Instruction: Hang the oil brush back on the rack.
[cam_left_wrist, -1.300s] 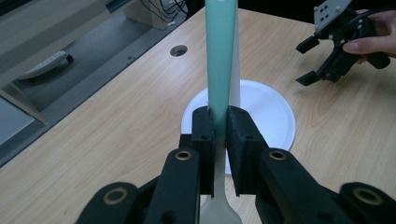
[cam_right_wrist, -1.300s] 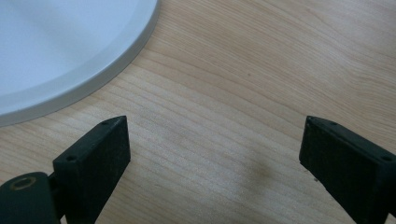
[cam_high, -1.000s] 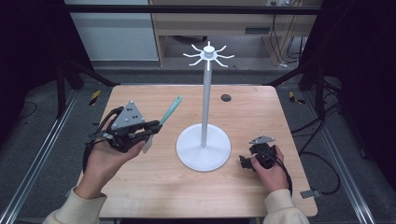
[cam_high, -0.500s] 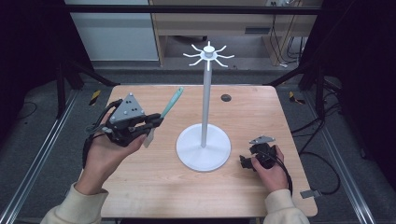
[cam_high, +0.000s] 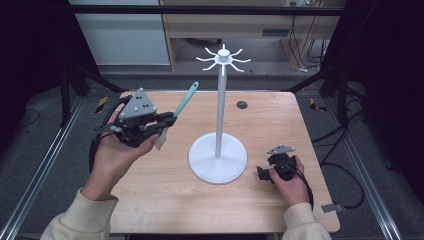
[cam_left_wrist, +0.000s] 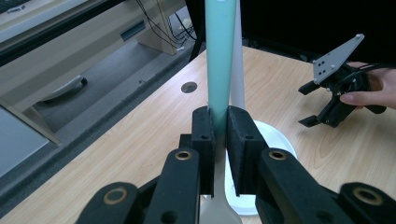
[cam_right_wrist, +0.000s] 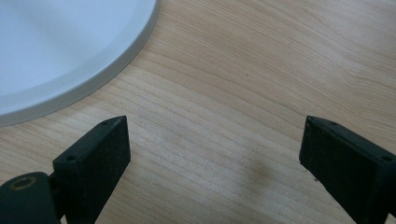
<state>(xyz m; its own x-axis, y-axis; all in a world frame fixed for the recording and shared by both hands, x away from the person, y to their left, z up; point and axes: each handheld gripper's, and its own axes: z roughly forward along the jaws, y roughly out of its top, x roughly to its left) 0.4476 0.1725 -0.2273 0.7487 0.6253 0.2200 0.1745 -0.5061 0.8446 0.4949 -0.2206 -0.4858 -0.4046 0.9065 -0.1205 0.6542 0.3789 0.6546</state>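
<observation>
A light wooden worktop (cam_high: 150, 200) carries a white stand (cam_high: 218, 157) at its centre, its tall pole topped by radiating hooks. At nine o'clock from the stand, the left gripper (cam_high: 159, 122) is held above the worktop, jaws clamped on a teal-handled utensil (cam_high: 185, 100) whose handle slants toward one o'clock. At four o'clock, beside the stand's base, the right gripper (cam_high: 261, 173) rests on the worktop, jaws wide apart, holding nothing.
</observation>
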